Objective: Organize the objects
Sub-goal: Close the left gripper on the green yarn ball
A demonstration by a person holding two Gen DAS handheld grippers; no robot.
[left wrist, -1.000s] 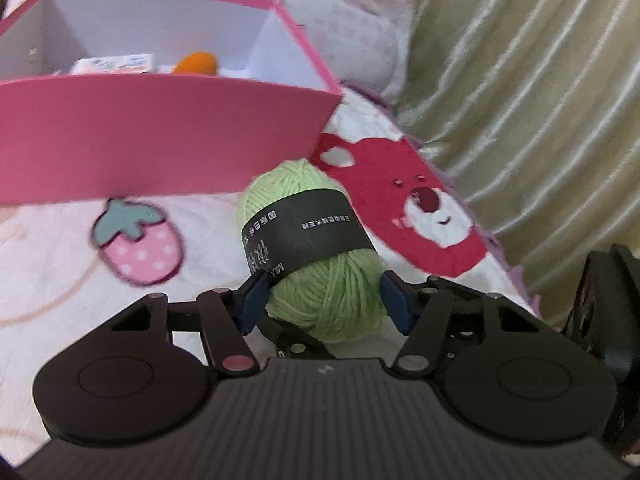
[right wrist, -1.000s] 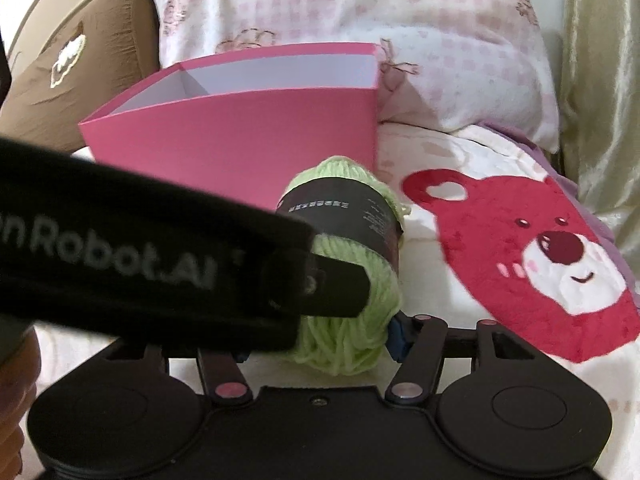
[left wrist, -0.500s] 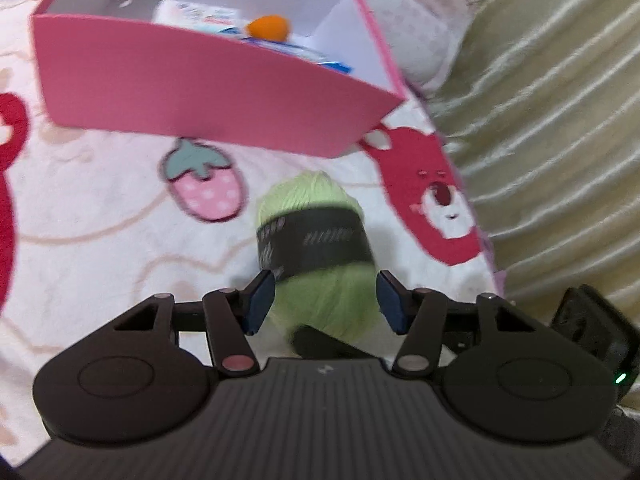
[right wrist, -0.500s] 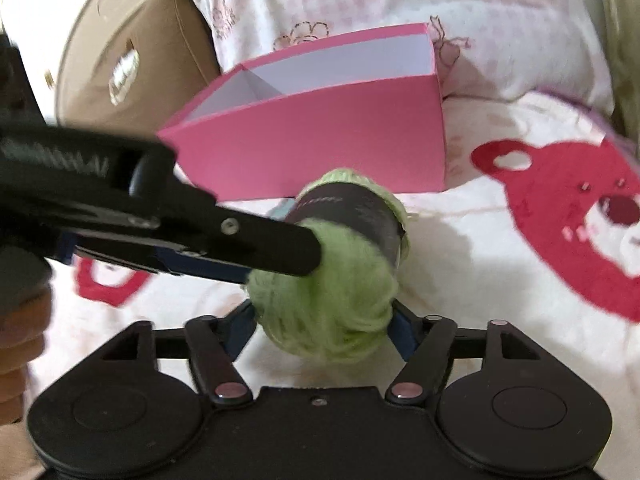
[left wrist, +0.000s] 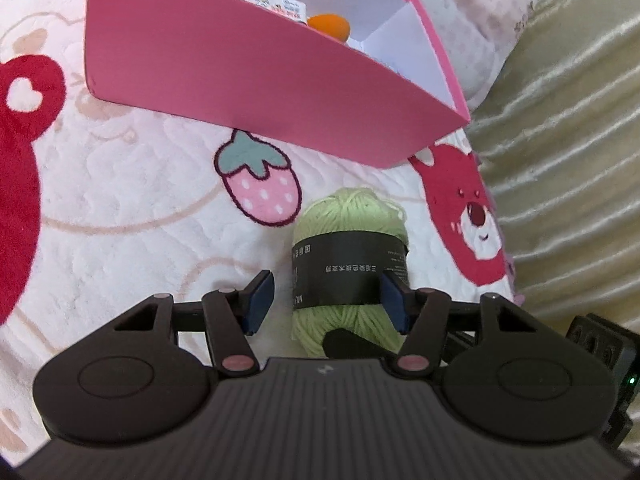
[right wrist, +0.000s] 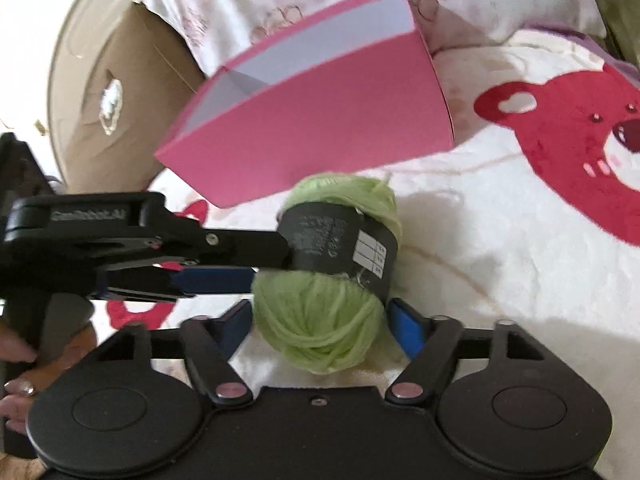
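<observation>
**Both grippers flank the green yarn ball**

Left gripper (left wrist: 327, 303) sits low in its view with its jaws opening: the right pad touches the black band of the yarn ball (left wrist: 349, 268), the left pad stands clear of it. Right gripper (right wrist: 320, 326) is closing, with the yarn ball (right wrist: 324, 280) between its blue pads; whether they press on it I cannot tell. The yarn lies on the bedspread (left wrist: 120, 208), lower centre in both views, just below the pink box (left wrist: 248, 76). In the box's upper part sit an orange object (left wrist: 330, 26) and a printed packet (left wrist: 276, 4). A hand (right wrist: 18, 384) shows at the left edge of the right wrist view.
</observation>
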